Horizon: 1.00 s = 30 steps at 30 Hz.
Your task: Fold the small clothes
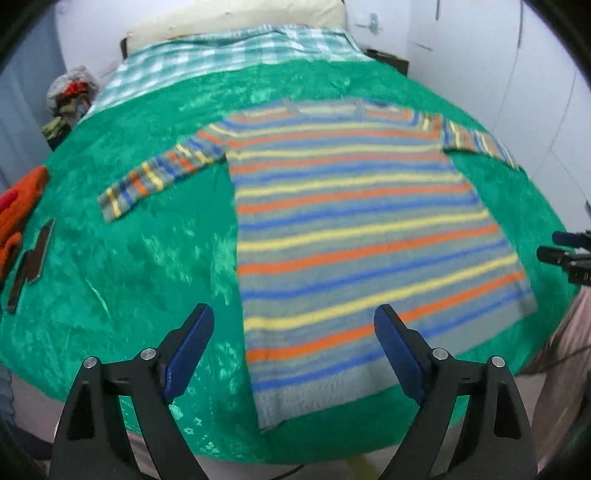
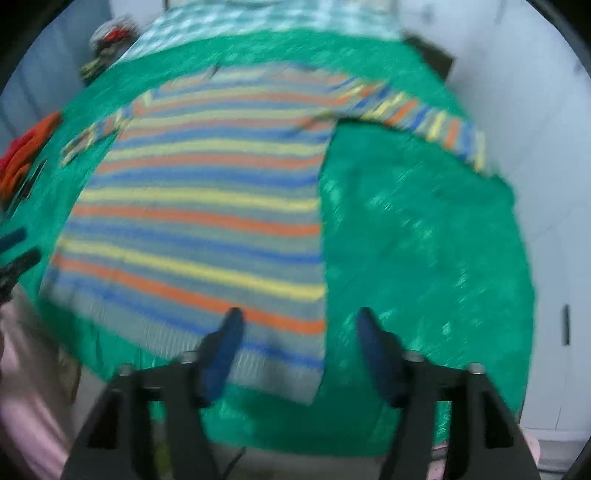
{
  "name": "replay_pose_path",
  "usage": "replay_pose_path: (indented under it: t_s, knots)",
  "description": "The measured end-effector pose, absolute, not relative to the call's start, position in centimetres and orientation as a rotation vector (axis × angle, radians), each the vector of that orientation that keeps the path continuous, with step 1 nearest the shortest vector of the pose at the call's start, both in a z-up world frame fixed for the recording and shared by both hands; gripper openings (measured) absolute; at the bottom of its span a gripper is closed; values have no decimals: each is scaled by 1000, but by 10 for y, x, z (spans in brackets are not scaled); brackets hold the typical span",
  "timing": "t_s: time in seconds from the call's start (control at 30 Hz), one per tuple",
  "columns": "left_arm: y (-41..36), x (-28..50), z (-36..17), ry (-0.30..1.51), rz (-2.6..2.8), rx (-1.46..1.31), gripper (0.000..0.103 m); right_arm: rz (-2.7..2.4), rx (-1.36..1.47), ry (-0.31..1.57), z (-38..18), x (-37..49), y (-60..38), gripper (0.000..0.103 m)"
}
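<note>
- A bed is filling the middle of a pale-walled room, and a green cloth [image 1: 129, 258] is lying spread over its near part as the work surface; a teal checked sheet [image 1: 221, 55] is showing beyond it, with a cream pillow [image 1: 240, 18] at the far end.
- A striped sweater [image 1: 351, 221] is lying flat on the green cloth, its neck pointing away toward the pillow and its ribbed hem facing the near edge, so its long axis is running from near to far.
- Both sleeves are lying stretched out sideways: the left sleeve [image 1: 159, 177] is angling toward the near left, and the right sleeve [image 2: 436, 122] is reaching toward the wall.
- The left gripper [image 1: 293, 325] is hovering over the sweater's near left corner with its blue pads standing wide apart and nothing between them.
- The right gripper [image 2: 297, 328] is hovering over the near right corner of the hem, likewise parted and holding nothing; the sweater's side edge is running up between its fingers.
- An orange garment [image 1: 18, 218] and a dark flat object [image 1: 33, 254] are lying at the cloth's left edge, well apart from the sweater, and a pile of clothes [image 1: 70, 99] is sitting by the far left wall.
- Nothing is lying on the sweater itself.
- The right wrist view is blurring badly, so the collar and the left sleeve are hard to make out there; the dark flat object cannot be identified.
</note>
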<state>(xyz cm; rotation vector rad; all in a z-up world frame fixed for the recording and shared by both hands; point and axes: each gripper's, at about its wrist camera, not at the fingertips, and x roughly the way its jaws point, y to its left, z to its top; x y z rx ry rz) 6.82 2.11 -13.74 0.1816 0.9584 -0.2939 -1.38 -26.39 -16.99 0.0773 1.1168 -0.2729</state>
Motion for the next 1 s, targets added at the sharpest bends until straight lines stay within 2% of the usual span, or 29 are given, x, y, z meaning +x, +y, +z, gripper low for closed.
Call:
replay_pose_path:
  t_s: [0.03,0.07,0.1,0.17,0.53,0.8,0.9,1.0]
  knots:
    - [18,69,-133,941,-281,178,94,-296,66,1091,-164,-11,-260,68]
    - [19,72,-132,931,-273,176,94,-330,45,1069,-160,-8,-253,73]
    - [18,72,-128,917,-256,175,95,-359,30,1051,-154,-10,-251,84]
    - [19,73,-127,907,-239,169,95,-414,9,1013,-146,-4,-244,91]
    - [20,65,-123,911,-191,158,95,-494,-48,960,-121,-7,-252,91]
    - [23,66,-129,917,-143,176,96,-494,-30,947,-124,-11,-263,91]
    - [28,69,-135,936,-125,175,96,-381,93,888,-131,-9,-293,91]
    - [37,70,-139,945,-102,166,96,-295,338,742,-137,-11,-373,90]
